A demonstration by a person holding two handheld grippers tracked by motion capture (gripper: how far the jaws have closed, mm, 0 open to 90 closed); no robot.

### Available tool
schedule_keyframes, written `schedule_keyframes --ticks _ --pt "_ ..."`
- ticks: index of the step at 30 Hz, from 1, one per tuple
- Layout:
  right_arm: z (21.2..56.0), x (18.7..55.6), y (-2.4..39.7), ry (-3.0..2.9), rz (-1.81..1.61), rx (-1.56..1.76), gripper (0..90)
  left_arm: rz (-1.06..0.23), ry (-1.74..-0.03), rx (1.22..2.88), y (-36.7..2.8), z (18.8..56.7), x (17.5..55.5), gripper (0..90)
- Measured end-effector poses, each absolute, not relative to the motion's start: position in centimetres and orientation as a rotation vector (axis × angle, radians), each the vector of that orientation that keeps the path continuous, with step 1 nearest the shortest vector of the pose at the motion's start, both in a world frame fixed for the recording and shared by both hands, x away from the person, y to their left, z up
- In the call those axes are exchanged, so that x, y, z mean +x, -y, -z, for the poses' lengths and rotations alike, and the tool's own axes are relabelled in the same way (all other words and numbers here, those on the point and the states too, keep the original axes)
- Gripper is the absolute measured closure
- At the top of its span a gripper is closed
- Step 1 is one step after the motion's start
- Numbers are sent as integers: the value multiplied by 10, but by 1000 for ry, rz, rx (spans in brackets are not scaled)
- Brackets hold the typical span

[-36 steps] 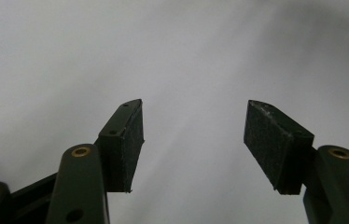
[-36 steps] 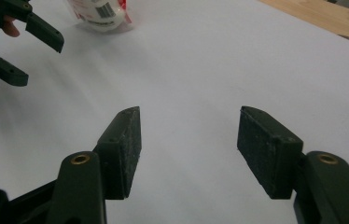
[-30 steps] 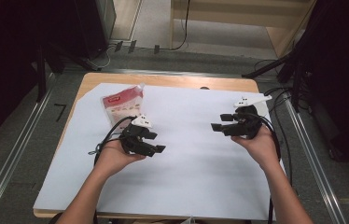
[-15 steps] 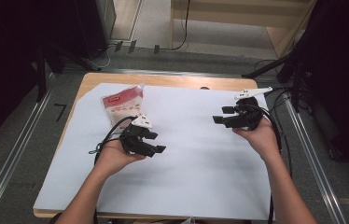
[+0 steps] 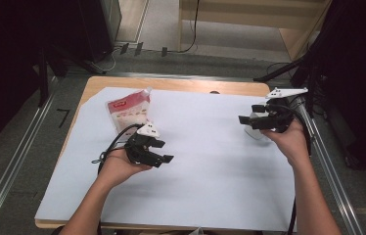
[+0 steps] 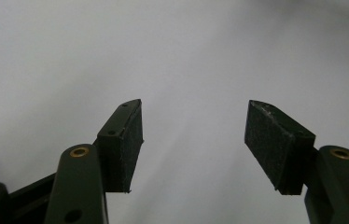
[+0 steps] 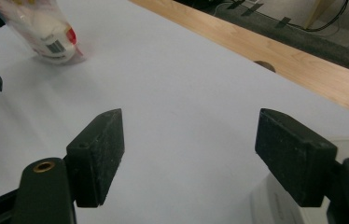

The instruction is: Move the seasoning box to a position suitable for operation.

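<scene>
Hand-held gripper on the right is held wide, its jaws just opened, nothing gripped, above a white container. Left hand-held gripper is held open and empty; the snack pouch is judged untouched on the table.

From the high view I get even overhead light on the white sheet, bright and flat, while the room at both sides drops into near black. Shadows under the hands are soft and short. The whole view is slightly soft and grainy. In the left gripper view the sheet goes grey with a dim falloff toward the bottom left corner, and the left tongs read sharp against a featureless, unfocused backdrop. In the right gripper view the right tongs are crisp, the pouch at the top left blurs, and the desk looks warm.
</scene>
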State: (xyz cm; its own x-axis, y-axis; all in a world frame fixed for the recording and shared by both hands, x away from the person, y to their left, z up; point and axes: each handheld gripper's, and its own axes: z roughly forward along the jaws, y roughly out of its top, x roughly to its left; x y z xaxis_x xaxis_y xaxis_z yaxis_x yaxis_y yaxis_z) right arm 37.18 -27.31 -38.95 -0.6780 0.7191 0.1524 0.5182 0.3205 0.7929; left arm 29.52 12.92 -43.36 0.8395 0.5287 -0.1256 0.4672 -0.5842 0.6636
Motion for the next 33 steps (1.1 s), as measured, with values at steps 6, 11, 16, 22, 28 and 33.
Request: schedule_keyframes --ticks 6,11,16,22,28,33 --pt "389 373 286 -2334 -1290 1124 173 -109 -730 2288 -130 434 294 381" --pt "391 374 294 -2306 -1255 1134 158 -117 -725 2288 -130 433 293 384" --pt "395 377 302 -2291 -1255 1181 152 -117 -720 2295 -129 433 293 384" --pt "403 384 317 -2262 -1226 1233 157 -123 -728 2280 -129 433 292 389" --pt "410 388 328 -2233 -1232 1266 153 -122 -722 2290 -129 434 292 389" --pt "419 393 342 -2204 -1234 1309 143 -123 -724 2290 -128 434 291 389"
